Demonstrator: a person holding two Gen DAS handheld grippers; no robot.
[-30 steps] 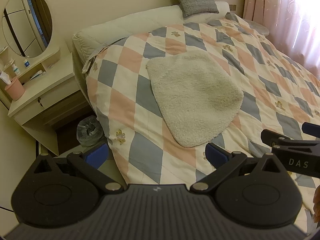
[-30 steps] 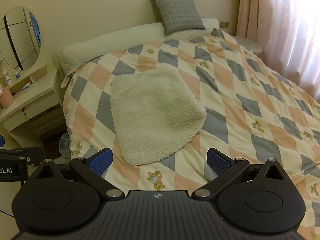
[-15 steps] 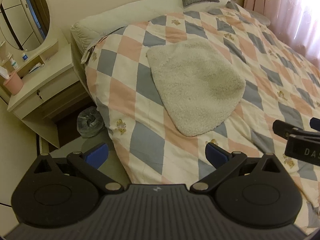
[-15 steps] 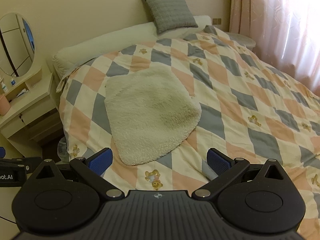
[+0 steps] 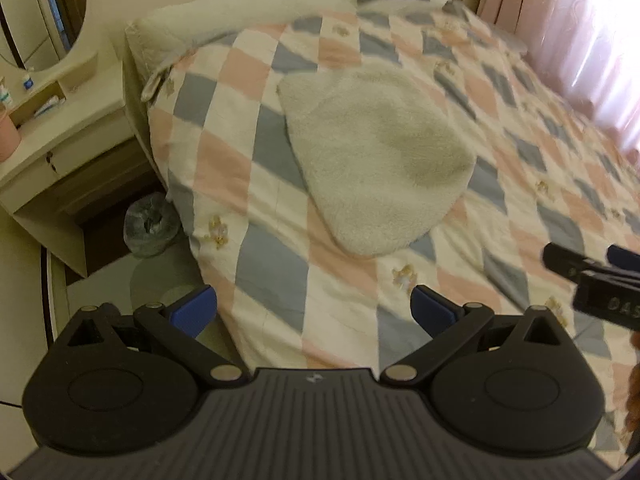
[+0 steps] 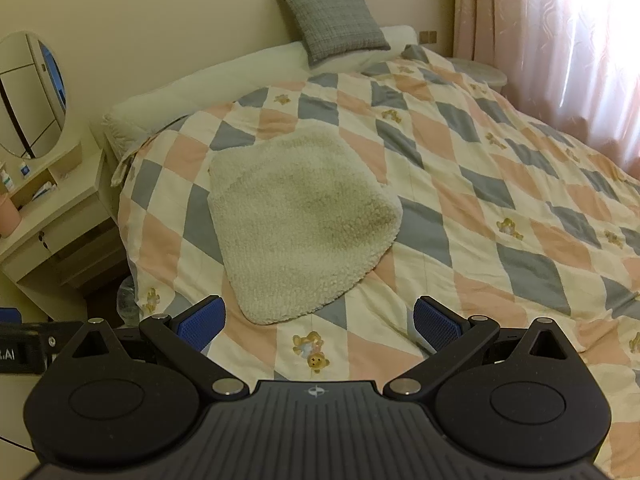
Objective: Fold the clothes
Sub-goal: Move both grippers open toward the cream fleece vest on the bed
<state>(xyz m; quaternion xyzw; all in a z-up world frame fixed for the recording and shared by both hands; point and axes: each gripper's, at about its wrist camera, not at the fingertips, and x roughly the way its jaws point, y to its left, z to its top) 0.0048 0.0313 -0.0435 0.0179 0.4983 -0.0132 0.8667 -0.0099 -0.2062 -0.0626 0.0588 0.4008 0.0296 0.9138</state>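
Fleece garment (image 6: 298, 224) folded into a compact pad, lying flat on the checked quilt (image 6: 480, 184) near the bed's left edge.

Left gripper (image 5: 314, 310) and right gripper (image 6: 320, 320) both hover above the quilt's near edge, short of the garment, blue fingers spread wide and holding nothing. Grey cushion (image 6: 332, 20) leans at the headboard; dressing tabletop (image 6: 48, 216) with round mirror (image 6: 32, 92) stands left of the bed; pink curtain (image 6: 560, 40) hangs right.

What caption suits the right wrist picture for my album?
Open right tool poised above a cream fleece garment lying on the pink-and-grey checked quilt.
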